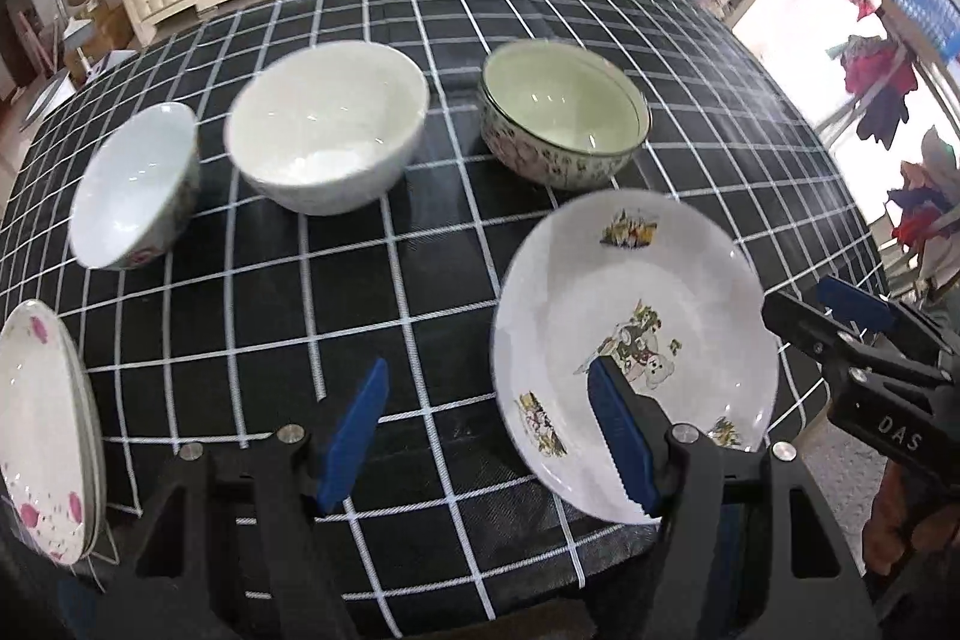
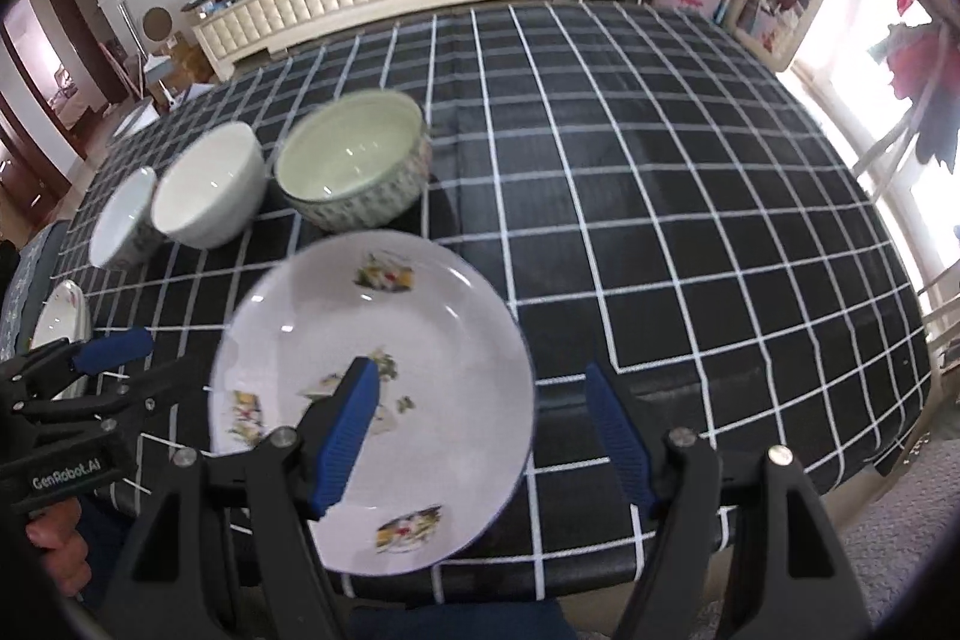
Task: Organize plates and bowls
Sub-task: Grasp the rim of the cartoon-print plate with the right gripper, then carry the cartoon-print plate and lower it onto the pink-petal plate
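Three bowls (image 1: pixel 327 127) on black checked tablecloth (image 1: pixel 420 292)

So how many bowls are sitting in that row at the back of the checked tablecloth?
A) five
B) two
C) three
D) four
C: three bowls stand in a row, a small flowered bowl, a plain white bowl and a pale green patterned bowl; the other dishes nearer the camera are plates.
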{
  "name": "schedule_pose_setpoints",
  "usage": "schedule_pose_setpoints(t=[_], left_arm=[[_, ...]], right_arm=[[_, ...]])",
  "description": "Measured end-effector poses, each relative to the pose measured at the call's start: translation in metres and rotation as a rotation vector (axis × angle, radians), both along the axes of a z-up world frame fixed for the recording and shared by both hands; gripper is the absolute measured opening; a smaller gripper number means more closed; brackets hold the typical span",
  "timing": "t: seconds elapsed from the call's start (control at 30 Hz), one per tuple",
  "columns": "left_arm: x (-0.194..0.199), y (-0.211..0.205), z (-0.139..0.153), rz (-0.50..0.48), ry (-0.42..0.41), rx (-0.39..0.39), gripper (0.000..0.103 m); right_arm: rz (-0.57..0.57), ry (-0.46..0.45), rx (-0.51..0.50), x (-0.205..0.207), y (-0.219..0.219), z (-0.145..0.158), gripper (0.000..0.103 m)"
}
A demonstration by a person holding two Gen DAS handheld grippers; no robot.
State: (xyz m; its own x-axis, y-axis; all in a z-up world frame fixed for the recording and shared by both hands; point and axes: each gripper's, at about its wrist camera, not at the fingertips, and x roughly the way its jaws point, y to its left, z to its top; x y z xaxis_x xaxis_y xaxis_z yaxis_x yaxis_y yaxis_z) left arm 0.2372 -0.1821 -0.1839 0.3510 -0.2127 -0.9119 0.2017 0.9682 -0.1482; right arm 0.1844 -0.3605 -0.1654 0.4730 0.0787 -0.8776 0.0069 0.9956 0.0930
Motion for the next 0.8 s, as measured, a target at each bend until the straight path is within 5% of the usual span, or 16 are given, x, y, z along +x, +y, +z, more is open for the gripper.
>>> schedule_pose_setpoints(t=[0.17, 0.3, 0.4, 0.53, 0.8], left_arm=[[0.005, -0.013, -0.022, -0.035, 0.029, 0.001, 0.067], [0.009, -0.015, -0.037, -0.020, 0.078, -0.042, 0.056], [0.011, -0.017, -0.044, -0.016, 0.087, -0.039, 0.048], [0.013, -0.018, -0.054, -0.026, 0.122, -0.048, 0.019], [0.015, -0.014, -0.057, -0.026, 0.123, -0.086, 0.018]], right_arm=[[0.025, 0.020, 0.037, 0.006, -0.006, -0.018, 0.075], [0.034, 0.039, 0.049, 0.008, -0.004, -0.030, 0.073], [0.026, 0.055, 0.057, 0.009, -0.006, -0.036, 0.056], [0.028, 0.076, 0.077, 0.010, -0.007, -0.045, 0.036], [-0.007, 0.074, 0.060, 0.007, -0.009, -0.039, 0.028]])
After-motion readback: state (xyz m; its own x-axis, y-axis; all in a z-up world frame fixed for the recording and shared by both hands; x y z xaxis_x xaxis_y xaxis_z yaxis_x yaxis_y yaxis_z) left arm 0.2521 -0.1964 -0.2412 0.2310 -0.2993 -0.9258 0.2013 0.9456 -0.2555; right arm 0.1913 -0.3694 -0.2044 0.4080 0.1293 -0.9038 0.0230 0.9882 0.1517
